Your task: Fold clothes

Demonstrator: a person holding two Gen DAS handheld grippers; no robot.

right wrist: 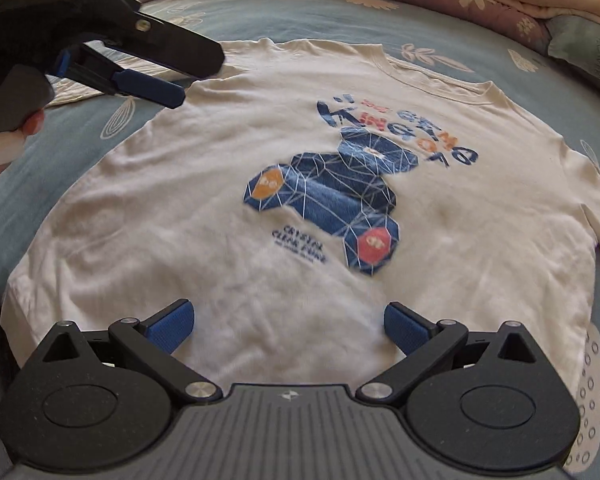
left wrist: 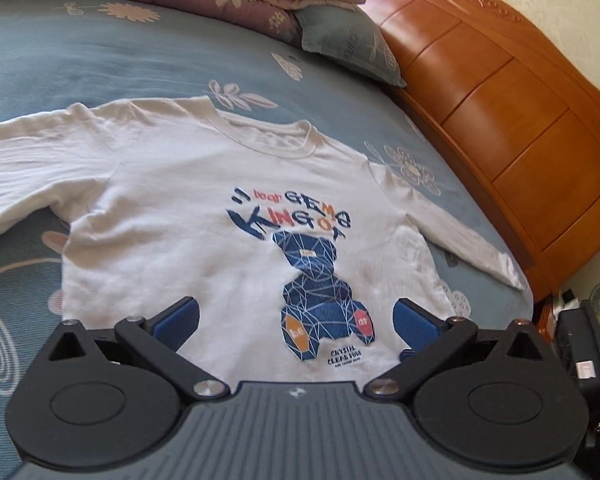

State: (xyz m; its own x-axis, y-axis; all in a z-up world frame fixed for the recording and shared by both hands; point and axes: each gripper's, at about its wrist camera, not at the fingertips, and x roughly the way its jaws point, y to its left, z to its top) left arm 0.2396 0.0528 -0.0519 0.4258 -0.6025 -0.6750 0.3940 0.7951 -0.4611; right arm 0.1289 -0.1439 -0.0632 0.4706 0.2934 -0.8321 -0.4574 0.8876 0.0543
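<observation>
Both grippers, left [left wrist: 296, 316] and right [right wrist: 289, 326], hover spread apart and empty over the shirt [right wrist: 300, 208], flat on the bed [left wrist: 60, 60]. Folding looks unstarted; next, grasp the sleeve [left wrist: 28, 148] at nine o'clock.

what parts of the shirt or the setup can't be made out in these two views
- White long-sleeved shirt: in the left wrist view its hem is hidden behind the left hand-held gripper, and one sleeve end is cut off by the frame edge.
- Same shirt, right wrist view: the right hand-held gripper body covers the near hem.
- Small print under the bear graphic: blurred, unreadable.
- Dark objects beside the bed: too cropped to identify.
</observation>
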